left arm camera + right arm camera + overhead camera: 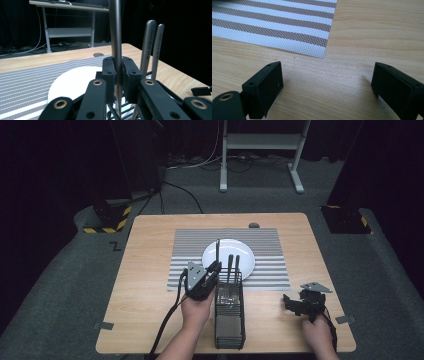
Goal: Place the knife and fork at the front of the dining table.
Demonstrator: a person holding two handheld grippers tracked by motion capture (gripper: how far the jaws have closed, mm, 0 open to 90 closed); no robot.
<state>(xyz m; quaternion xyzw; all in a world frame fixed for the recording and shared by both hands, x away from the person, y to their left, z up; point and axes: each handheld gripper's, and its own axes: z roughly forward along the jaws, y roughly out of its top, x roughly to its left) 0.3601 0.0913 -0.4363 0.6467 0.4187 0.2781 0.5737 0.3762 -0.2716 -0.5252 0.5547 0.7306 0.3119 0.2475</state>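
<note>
My left gripper (214, 268) (119, 72) is shut on the upright metal handle of a utensil (218, 251) (115, 37), held at the far left corner of a black wire caddy (229, 312). Two more utensil handles (233, 265) (152, 47) stand upright in the caddy. Behind them a white plate (245, 252) (72, 80) lies on a grey striped placemat (190, 252) (27, 77). My right gripper (291, 304) (327, 82) is open just above bare wood near the mat's (274, 25) corner, with nothing between its fingers.
The wooden table (150, 285) has bare wood on both sides of the mat. A small dark round cap (254, 225) (98, 54) sits at the far edge. A white desk frame (260, 150) stands on the floor beyond the table.
</note>
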